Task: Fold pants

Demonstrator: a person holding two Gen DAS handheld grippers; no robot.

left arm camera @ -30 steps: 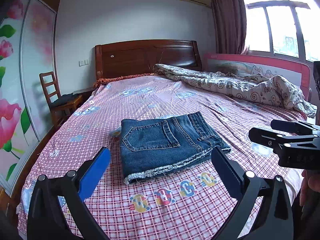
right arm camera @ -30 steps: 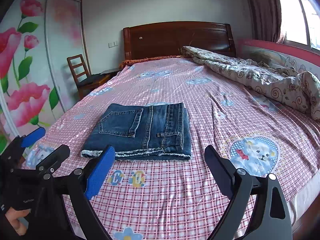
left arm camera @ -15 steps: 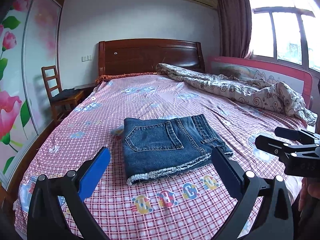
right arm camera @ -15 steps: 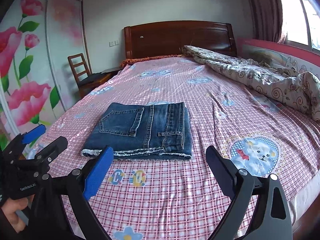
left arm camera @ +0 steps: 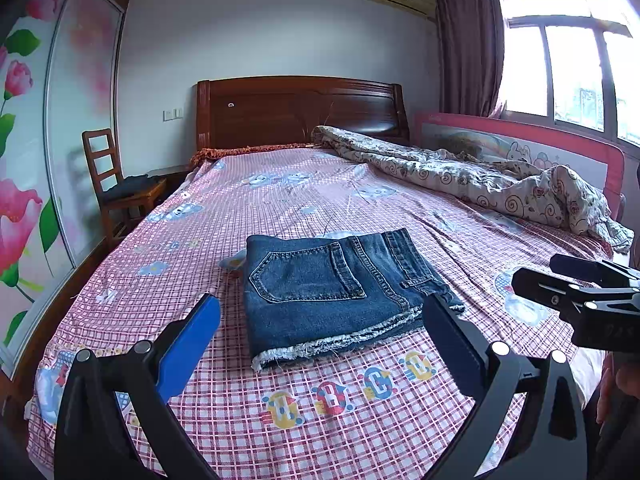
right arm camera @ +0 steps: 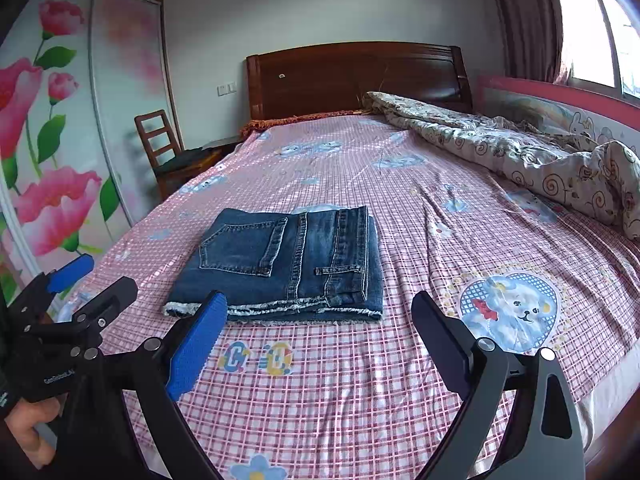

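Both cameras are tilting slightly upward compared with a second ago, so the folded denim shorts (left arm camera: 332,292) are sitting lower in each view while lying in the same spot on the pink checked bedsheet (left arm camera: 360,412). The left gripper (left arm camera: 320,340) is hovering wide apart and empty at the foot of the bed, short of the frayed hem. The right gripper (right arm camera: 316,332) is likewise hanging spread and holding nothing, just before that same hem; it is also showing at the right edge of the left view. The shorts (right arm camera: 288,264) are resting as a compact stack, back pocket up, near the middle of the mattress and well apart from the rumpled quilt (left arm camera: 480,180) by the window-side rail. Folding is looking finished, or nearly so. Denim like this is likely handling as a soft but fairly heavy cloth, grippy rather than slick, and the layers could be sliding open if lifted by one edge; pinching through the full thickness at the two hem corners seems safest.
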